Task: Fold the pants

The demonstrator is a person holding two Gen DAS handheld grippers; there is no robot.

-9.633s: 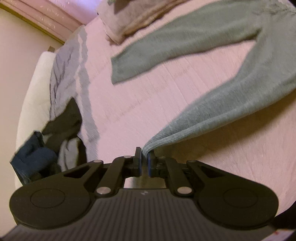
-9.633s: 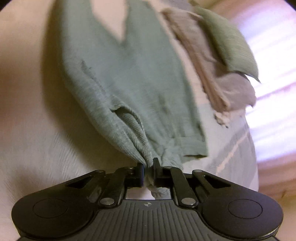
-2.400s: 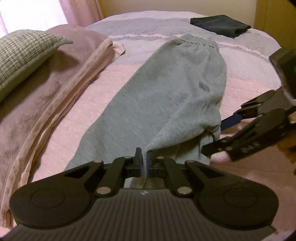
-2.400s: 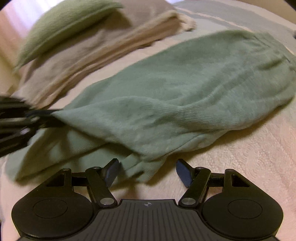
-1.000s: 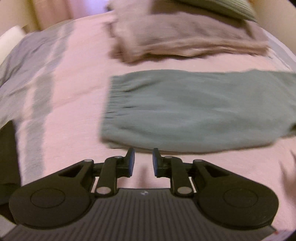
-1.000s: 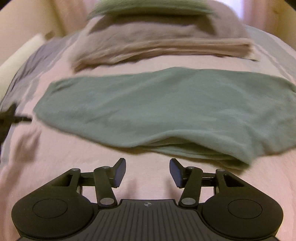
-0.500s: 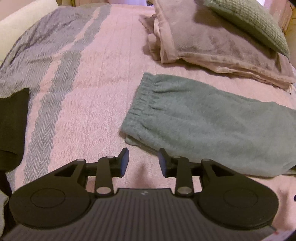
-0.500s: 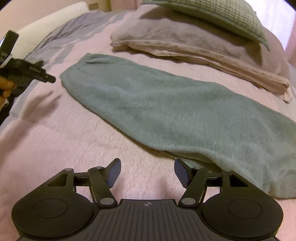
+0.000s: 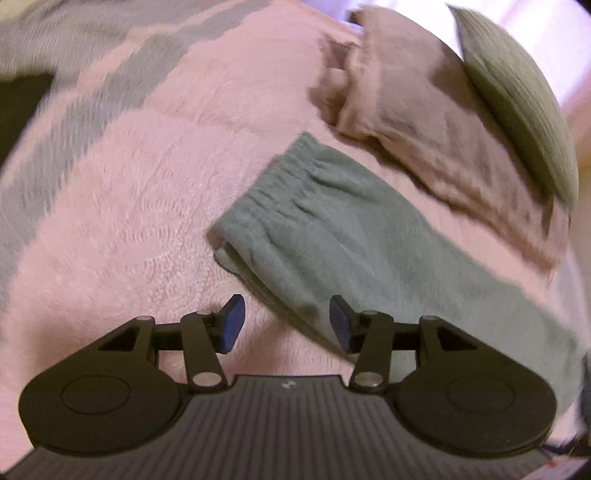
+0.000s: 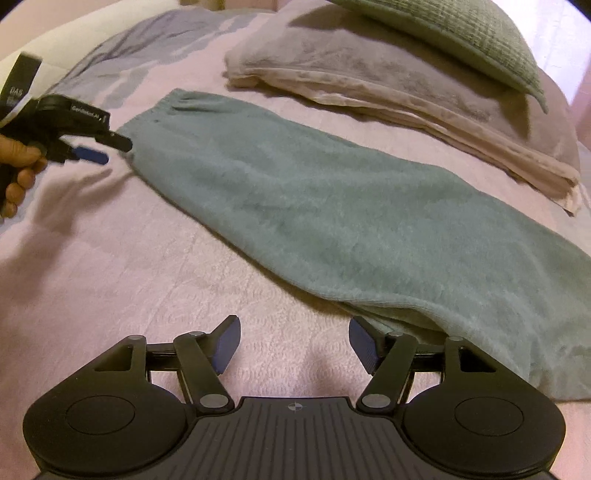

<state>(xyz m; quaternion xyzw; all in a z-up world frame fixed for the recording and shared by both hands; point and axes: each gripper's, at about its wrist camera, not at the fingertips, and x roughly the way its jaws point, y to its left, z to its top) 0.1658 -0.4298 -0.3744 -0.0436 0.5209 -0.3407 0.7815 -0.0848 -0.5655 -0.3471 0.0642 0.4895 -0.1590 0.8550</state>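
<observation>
Left hand-held gripper moved closer to waistband, spread; right spread; green pants halved lengthwise, flat.

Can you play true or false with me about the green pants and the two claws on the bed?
1. The green pants lie flat on the pink bedspread. True.
2. The left claw is squeezing the pants. False: it is open and holds nothing, though the pants' edge sits between its fingers.
3. The right claw is open. True.
4. The green pillow sits on top of the pants. False: it rests on the folded blanket behind them.
5. The stretchy waistband is at the end near the left claw. True.
</observation>
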